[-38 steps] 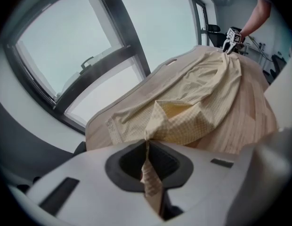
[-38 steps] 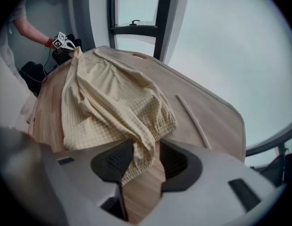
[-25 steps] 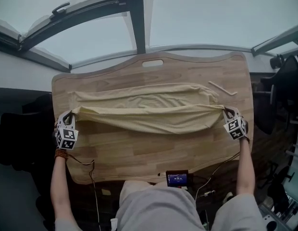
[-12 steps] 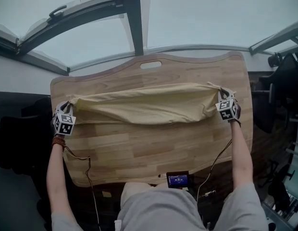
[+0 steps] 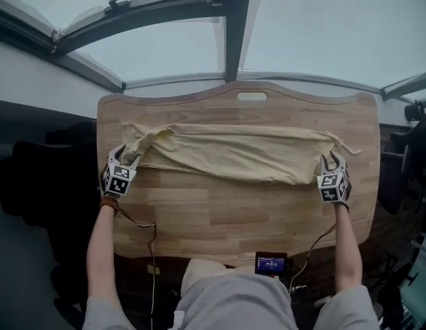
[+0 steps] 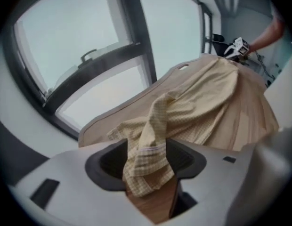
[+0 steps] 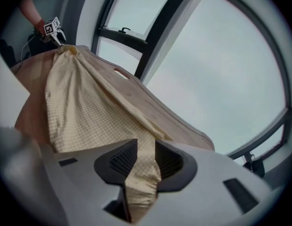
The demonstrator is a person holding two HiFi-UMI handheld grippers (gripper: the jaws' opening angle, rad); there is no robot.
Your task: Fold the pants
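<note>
A: How are the pants (image 5: 233, 153) being laid?

B: They are being stretched flat across the far half of the wooden table (image 5: 233, 215), the long axis running left to right. Which end is the waist cannot be told.

A: And how are the tools being held?

B: The left gripper (image 5: 128, 159) is being held spread wide, its jaws having just been opening, with one cloth end draped loosely between them. The right gripper (image 5: 331, 161) has just been opening too, and the other end is lying between its parted jaws.

A: What is being shown around?

B: A large dark-framed window (image 5: 323, 26) is being seen behind the table.
</note>
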